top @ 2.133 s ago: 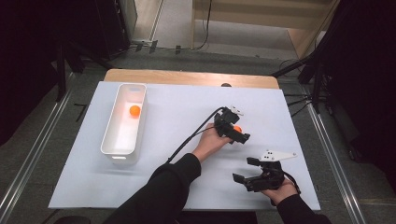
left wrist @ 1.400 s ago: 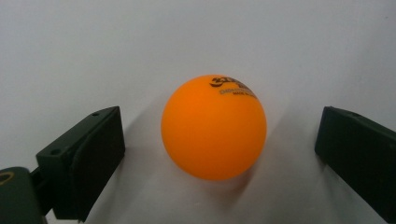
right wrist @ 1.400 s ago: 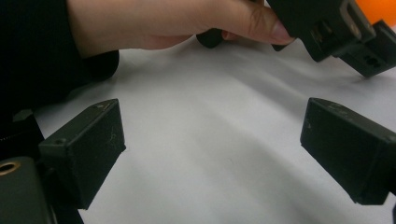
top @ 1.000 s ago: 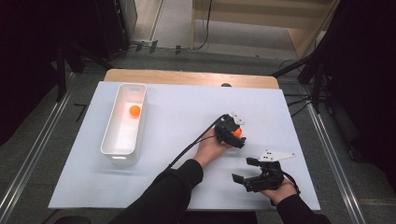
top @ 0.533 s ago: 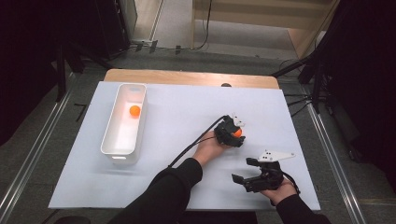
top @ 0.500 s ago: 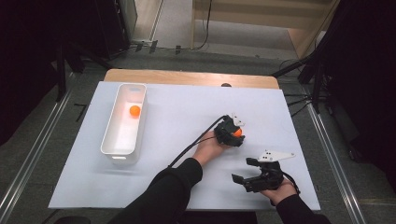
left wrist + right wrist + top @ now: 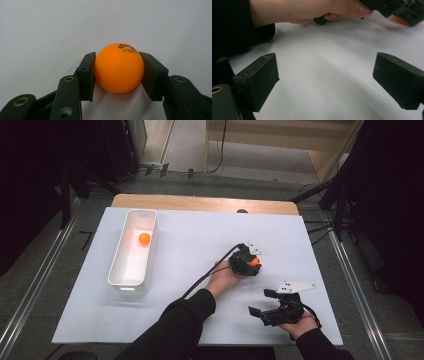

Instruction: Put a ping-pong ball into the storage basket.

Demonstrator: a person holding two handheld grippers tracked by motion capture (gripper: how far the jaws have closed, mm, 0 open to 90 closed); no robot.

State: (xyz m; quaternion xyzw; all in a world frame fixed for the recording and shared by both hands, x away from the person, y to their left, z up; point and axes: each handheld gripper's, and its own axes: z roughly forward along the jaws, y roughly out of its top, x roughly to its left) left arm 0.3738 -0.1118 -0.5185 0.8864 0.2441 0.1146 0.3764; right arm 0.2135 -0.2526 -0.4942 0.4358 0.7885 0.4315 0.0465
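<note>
High view: one small orange plastic ball [image 7: 144,238] already lies in the long white plastic tray [image 7: 120,265]. A second orange ball [image 7: 255,262] sits on the white-covered counter [image 7: 190,240], the left gripper [image 7: 248,265] around it.

Left gripper view: the jaws have just been closing, and the pads [image 7: 86,75] now clamp this ball; lifting and carrying remain.

Right gripper view: the right gripper [image 7: 325,80] gapes wide, empty.

The high view is evenly lit from overhead on the pale white table sheet [image 7: 190,245], while its left and right edges sink into near-black; detail is soft and slightly grainy; in the left gripper view the glossy orange plastic ball [image 7: 118,68] is sharp, casting a faint shadow beneath; the right gripper view is dimmer, its upper edge blurred.
</note>
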